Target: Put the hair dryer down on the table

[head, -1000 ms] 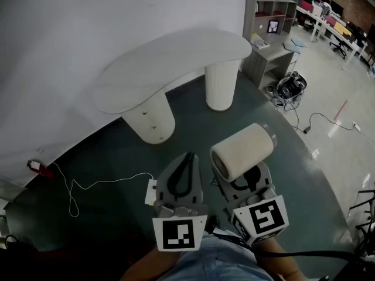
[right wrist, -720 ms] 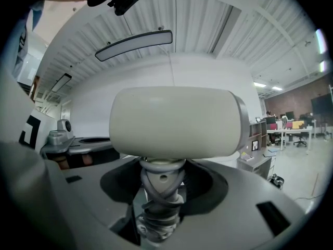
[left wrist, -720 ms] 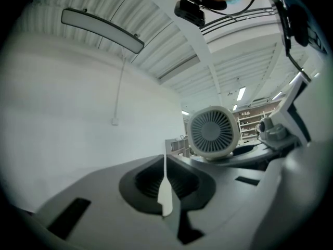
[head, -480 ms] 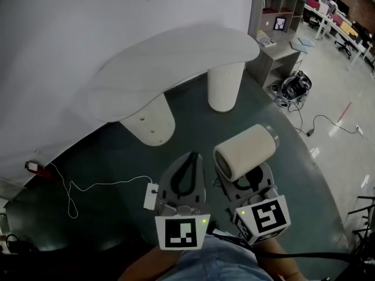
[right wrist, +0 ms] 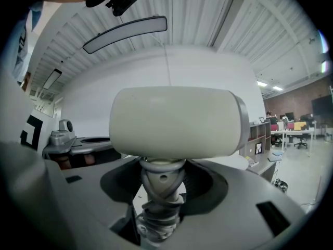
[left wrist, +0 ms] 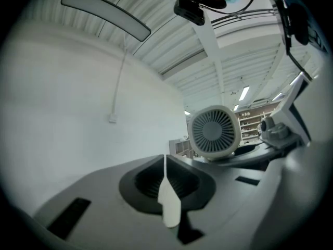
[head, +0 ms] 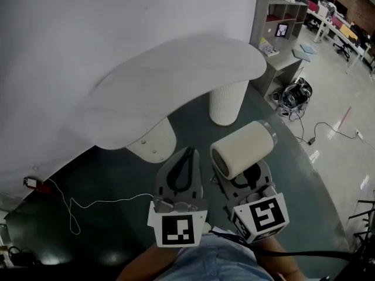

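Observation:
A cream hair dryer (head: 242,149) with a grey rim lies sideways above my right gripper (head: 248,179), low over the dark floor. In the right gripper view its barrel (right wrist: 174,121) fills the middle, and my right gripper (right wrist: 160,194) is shut on the grey folding handle (right wrist: 158,184), which has cord wound round it. My left gripper (head: 186,157) hangs beside it on the left, shut and empty. In the left gripper view the jaws of my left gripper (left wrist: 165,163) meet, and the dryer's rear grille (left wrist: 212,131) shows to the right. The white curved table (head: 170,84) stands ahead, beyond both grippers.
The table rests on two round ribbed legs (head: 227,101) (head: 153,140). A grey shelf unit (head: 278,25) stands at the back right, with a coil of black cables (head: 293,92) on the floor beside it. A white cord (head: 99,202) trails over the floor at the left.
The table now looks larger and nearer in the head view. Both grippers keep their places low in the frame, with the dryer still in the right one.

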The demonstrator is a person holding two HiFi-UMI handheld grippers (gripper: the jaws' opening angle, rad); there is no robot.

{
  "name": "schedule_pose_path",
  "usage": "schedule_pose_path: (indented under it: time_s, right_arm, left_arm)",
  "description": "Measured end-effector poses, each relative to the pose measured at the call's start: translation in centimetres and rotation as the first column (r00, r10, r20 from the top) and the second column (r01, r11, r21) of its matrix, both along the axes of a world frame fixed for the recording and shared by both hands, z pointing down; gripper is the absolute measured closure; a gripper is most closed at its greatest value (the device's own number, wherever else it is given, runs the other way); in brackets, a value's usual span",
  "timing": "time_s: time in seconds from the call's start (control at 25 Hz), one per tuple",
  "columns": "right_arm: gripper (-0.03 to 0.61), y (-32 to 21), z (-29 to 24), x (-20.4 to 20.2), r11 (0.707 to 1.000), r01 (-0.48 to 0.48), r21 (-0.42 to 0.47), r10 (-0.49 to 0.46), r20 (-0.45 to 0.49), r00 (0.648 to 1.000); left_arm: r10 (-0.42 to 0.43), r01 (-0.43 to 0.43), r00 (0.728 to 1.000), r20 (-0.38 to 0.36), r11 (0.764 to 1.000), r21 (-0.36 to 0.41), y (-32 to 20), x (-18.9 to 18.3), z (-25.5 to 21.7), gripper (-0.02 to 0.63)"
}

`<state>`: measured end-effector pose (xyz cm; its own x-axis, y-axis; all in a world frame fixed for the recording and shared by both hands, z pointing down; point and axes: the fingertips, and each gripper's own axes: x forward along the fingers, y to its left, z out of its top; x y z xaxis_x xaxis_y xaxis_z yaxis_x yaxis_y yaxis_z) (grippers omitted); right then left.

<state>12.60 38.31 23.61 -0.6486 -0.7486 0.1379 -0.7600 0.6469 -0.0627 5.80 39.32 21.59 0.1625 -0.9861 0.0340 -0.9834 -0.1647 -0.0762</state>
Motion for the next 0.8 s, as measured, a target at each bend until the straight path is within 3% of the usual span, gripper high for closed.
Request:
schedule_pose_path:
  time_s: [0.32, 0.8]
  right_arm:
    - [0.357, -4.7, -0.7, -1.7, 0.999, -0.037, 0.025, 0.037, -0.006, 0.999]
    - [0.357, -12.2, 0.9, -1.2, 1.000, -0.026, 0.003, 0.026, -0.007, 1.000]
  left_arm:
    - [0.040, -0.040, 0.999, -0.009, 0.998, 0.042, -5.3, -1.7, -0.7, 0.597]
    - [0.047, -0.047, 0.999, -0.018, 0.999, -0.008, -12.8, -0.6, 1.5, 0.597]
